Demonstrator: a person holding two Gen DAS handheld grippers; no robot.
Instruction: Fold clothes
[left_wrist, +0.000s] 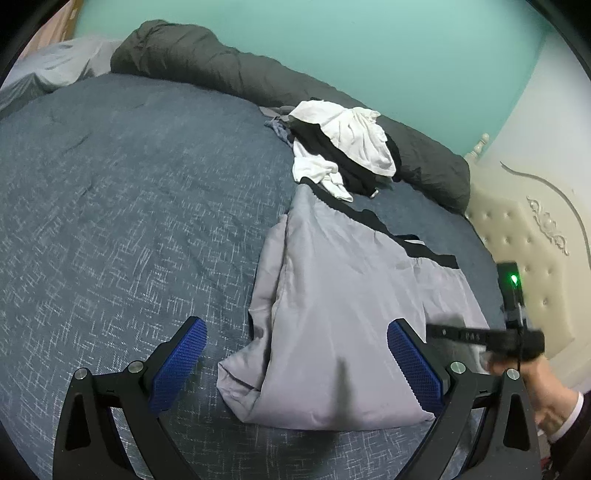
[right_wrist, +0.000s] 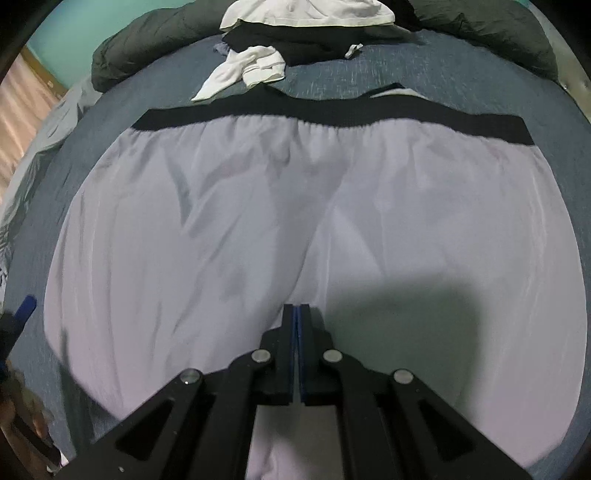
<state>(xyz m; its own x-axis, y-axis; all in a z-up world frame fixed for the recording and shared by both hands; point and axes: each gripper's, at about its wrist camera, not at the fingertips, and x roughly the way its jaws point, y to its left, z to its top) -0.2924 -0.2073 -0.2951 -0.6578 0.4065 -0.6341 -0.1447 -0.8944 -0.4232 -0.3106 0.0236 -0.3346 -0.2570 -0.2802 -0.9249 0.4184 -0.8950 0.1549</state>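
The blue bedspread (left_wrist: 129, 221) carried the grey shorts (right_wrist: 295, 221), laid flat near its middle, black waistband (right_wrist: 332, 118) toward the clothes pile (left_wrist: 343, 147). Left gripper (left_wrist: 295, 369) hung released over the shorts' edge. Right gripper (right_wrist: 297, 314) was clenched empty above them.

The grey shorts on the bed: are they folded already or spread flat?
Partly folded. The grey shorts lie on the bed with their waistband stretched out straight, but in the left wrist view one side lies doubled over.

Right tongs (left_wrist: 480, 336) motion-blurred; shorts (right_wrist: 295, 221) hem cut off below.
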